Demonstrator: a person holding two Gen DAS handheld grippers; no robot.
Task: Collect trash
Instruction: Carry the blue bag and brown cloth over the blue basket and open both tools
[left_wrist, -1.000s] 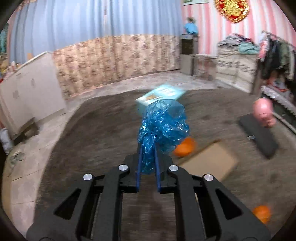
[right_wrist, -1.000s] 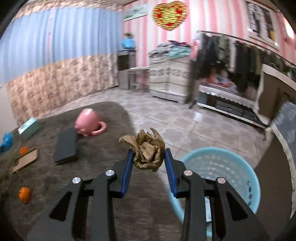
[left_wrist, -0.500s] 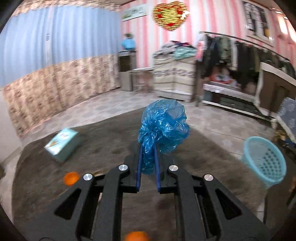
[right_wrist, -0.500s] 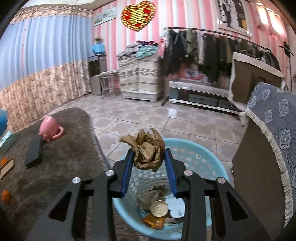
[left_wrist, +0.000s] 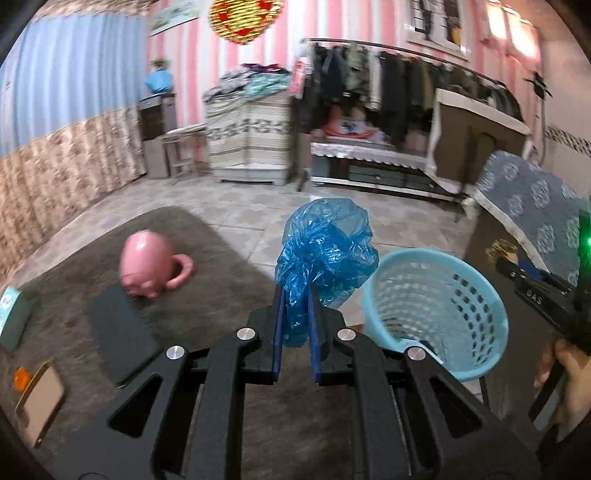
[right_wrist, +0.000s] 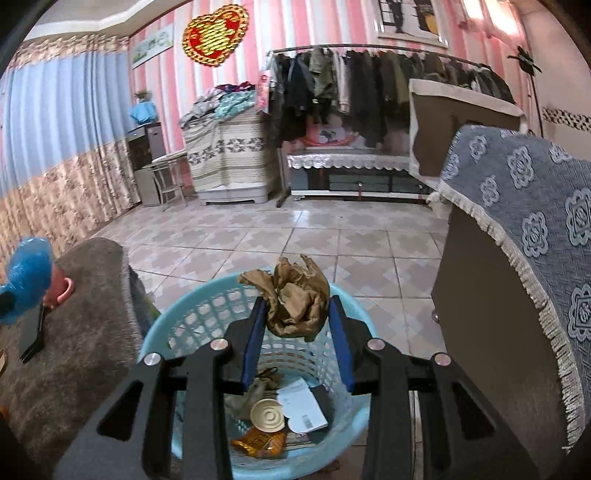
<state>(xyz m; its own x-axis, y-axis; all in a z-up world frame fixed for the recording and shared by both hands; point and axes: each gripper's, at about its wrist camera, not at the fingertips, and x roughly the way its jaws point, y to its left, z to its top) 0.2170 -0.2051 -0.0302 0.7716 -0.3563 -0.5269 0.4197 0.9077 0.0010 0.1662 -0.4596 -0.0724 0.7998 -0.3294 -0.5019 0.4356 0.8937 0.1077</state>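
Right hand-held gripper (right_wrist: 297, 314) clamps crumpled brown paper (right_wrist: 295, 299) directly above the light-blue basket (right_wrist: 162, 332); drop looks safe. Left hand-held gripper (left_wrist: 295, 317) pinches a blue plastic bag (left_wrist: 325, 251) over the tabletop edge, beside the basket (left_wrist: 480, 295) rather than over it. An early release risks the light film drifting onto the floor. The pink mug (left_wrist: 147, 262) and black slab (left_wrist: 118, 332) lie off to the side, not blocking.
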